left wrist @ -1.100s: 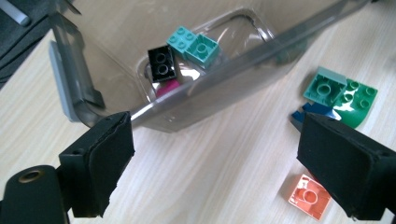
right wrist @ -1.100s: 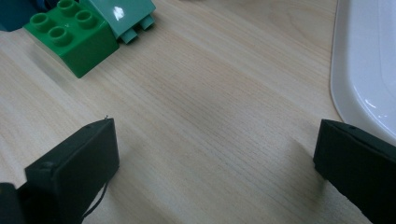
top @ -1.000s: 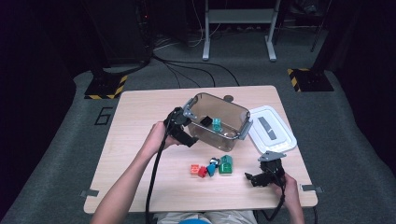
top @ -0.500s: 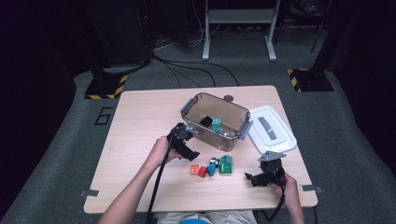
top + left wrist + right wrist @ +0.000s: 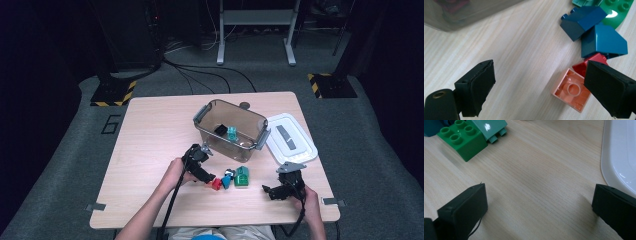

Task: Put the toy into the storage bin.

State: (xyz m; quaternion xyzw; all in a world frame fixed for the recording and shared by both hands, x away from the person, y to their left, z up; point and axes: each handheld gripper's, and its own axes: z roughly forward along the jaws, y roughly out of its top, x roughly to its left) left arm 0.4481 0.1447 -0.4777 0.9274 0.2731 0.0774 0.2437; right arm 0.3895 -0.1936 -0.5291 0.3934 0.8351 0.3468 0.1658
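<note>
Leaving the bin's near wall, the left gripper (image 5: 207, 177) is now hanging low over the pale wooden counter (image 5: 150, 130), jaws spread wide and empty, bracketing the upturned salmon plastic brick (image 5: 572, 90) for a pick. At the right gripper's (image 5: 270, 190) nine o'clock, the green studded brick (image 5: 461, 138) is waiting; its jaws are gaping, idle. Farther, at twelve, the clear smoky plastic bin (image 5: 231, 129) is sitting uncovered, its white lid (image 5: 291, 137) lying beside it.

Part-seen items, blocks & bin
Red block (image 5: 591, 63): mostly behind left gripper's jaw. Green block (image 5: 617, 10): cut by frame top. Bin (image 5: 231, 129) contents: too small to ID.
</note>
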